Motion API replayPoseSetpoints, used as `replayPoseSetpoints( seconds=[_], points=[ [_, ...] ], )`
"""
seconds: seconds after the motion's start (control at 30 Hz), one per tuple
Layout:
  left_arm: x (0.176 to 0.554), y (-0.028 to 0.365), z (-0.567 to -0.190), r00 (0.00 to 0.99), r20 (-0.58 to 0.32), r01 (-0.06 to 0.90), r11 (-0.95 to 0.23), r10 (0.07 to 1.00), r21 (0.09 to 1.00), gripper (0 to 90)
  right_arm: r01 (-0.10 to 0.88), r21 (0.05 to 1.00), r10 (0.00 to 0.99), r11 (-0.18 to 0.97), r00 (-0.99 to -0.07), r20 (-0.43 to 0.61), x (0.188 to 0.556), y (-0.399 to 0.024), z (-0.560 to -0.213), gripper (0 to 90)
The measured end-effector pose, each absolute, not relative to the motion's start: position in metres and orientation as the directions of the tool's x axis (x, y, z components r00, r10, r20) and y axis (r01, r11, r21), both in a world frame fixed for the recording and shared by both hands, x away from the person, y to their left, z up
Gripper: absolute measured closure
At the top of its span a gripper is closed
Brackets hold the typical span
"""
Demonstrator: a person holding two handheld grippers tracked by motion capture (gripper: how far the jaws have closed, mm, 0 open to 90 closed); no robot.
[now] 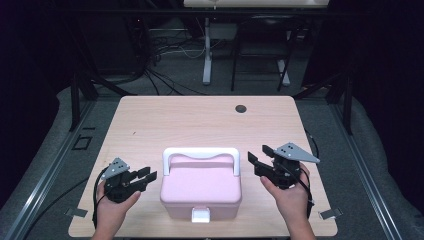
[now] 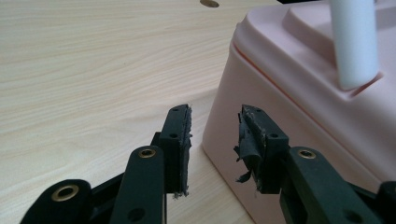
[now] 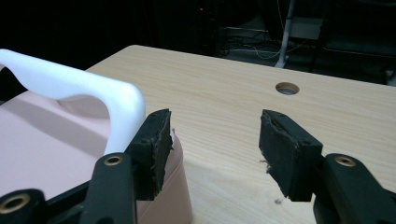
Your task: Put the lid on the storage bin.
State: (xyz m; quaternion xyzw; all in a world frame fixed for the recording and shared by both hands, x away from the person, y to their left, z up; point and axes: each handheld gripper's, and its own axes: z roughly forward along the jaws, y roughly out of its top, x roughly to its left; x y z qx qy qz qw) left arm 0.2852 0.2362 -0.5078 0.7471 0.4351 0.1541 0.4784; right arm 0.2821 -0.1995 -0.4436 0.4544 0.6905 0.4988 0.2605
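A pink box (image 1: 200, 187) with a white carry handle (image 1: 201, 152) and a white front latch (image 1: 201, 215) stands on the wooden table (image 1: 150, 120), near its front edge. My left gripper (image 1: 149, 175) is open just left of the box, low over the table. In the left gripper view the jaws (image 2: 215, 123) stand apart with nothing between them, and the box's corner (image 2: 299, 93) and handle (image 2: 355, 42) lie just beyond. My right gripper (image 1: 259, 154) is open at the box's right side. Its jaws (image 3: 215, 126) gape beside the handle's end (image 3: 70, 84) and the lid (image 3: 42, 140).
A round cable hole (image 1: 241, 108) sits at the table's far side, also seen as a hole (image 3: 287, 88) ahead of the right jaws. Bare wood stretches behind the box. Dark floor, cables and a desk leg (image 1: 207, 55) lie beyond the far edge.
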Motion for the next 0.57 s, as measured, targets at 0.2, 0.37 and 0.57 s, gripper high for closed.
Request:
replayPoseSetpoints(
  seconds=[0.2, 0.37, 0.57],
  points=[
    [0.2838, 0.2394, -0.5131, 0.568, -0.191, 0.507, -0.159, 0.8, 0.847, 63.5, 0.371, 0.923, 0.888, 0.104, -0.453, 0.081, 0.2825, -0.1974, -0.4477, 43.5],
    [0.283, 0.2416, -0.5176, 0.565, -0.192, 0.516, -0.162, 0.802, 0.841, 62.9, 0.367, 0.923, 0.888, 0.119, -0.455, 0.066, 0.2816, -0.1959, -0.4497, 43.5],
    [0.2839, 0.2417, -0.508, 0.577, -0.214, 0.501, -0.134, 0.789, 0.855, 57.4, 0.363, 0.925, 0.891, 0.113, -0.448, 0.066, 0.2806, -0.1979, -0.4504, 43.5]
  ],
)
